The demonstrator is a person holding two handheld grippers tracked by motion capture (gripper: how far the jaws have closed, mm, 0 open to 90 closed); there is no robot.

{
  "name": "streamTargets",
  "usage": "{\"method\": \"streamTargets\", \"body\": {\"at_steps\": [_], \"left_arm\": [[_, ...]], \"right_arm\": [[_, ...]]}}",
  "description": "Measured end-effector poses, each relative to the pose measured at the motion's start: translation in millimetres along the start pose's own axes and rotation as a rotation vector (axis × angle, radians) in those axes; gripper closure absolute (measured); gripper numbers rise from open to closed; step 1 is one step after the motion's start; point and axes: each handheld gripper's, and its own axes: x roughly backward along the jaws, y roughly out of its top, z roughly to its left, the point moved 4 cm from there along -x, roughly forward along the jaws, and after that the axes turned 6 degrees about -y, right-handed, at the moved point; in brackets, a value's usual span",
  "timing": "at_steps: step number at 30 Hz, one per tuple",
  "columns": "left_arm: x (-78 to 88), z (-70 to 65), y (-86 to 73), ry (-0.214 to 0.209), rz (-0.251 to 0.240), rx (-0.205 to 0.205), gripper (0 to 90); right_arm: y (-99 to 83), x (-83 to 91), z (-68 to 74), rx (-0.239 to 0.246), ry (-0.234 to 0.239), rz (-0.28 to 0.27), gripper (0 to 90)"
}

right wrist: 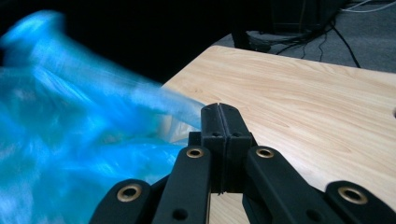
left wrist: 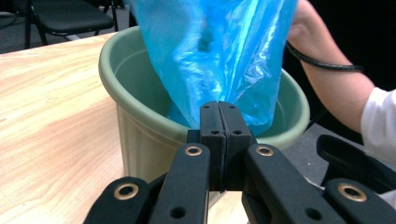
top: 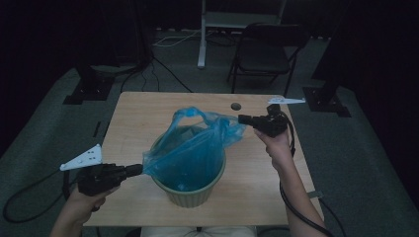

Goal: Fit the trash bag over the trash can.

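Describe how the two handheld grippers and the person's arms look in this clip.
Both the left gripper and the right gripper are matte black, with paired linkage bars pinned by brass-ringed rivets and flat black jaws. Each carries a pale grey three-cornered plate and trails a black cable. The forearms are bare; a white short sleeve shows in the left gripper view.

You work in a dim recording studio or lab: a lone wooden table point(top: 148, 113) on grey carpet point(top: 356, 148), black stand bases point(top: 89, 89), trailing floor cables point(top: 168, 69), a folding chair point(top: 264, 54) and dark curtains.
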Motion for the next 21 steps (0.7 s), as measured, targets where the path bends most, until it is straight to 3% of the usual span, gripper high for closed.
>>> {"method": "streamTargets", "body": {"at_steps": [5,7,8,11,15,21], "left_arm": [[1.3,2.9,-10.3,-0.021,0.027,0.022,88.8],[1.9,5.3,-8.2,-0.023,0.013,0.041,72.0],[2.6,6.8,-5.7,-0.018,0.007,0.041,68.9],[5.1,12.0,6.4,0.0,-0.021,0.041,60.0],[2.5,19.6,27.9,0.069,-0.029,0.039,47.1],[-28.0,31.9,61.4,0.043,0.01,0.058,39.4]], "right_arm": [[-19.4,3.0,-14.8,-0.061,0.019,0.009,90.0],[-24.0,0.1,-10.8,-0.055,0.035,0.013,90.0],[-24.0,-1.1,-8.7,-0.05,0.041,0.012,90.0],[-18.7,-6.2,0.4,-0.028,0.052,0.011,90.0],[-7.0,-13.6,11.5,-0.002,0.058,0.01,90.0],[5.7,-24.9,29.0,0.038,0.063,0.014,90.0]]}}
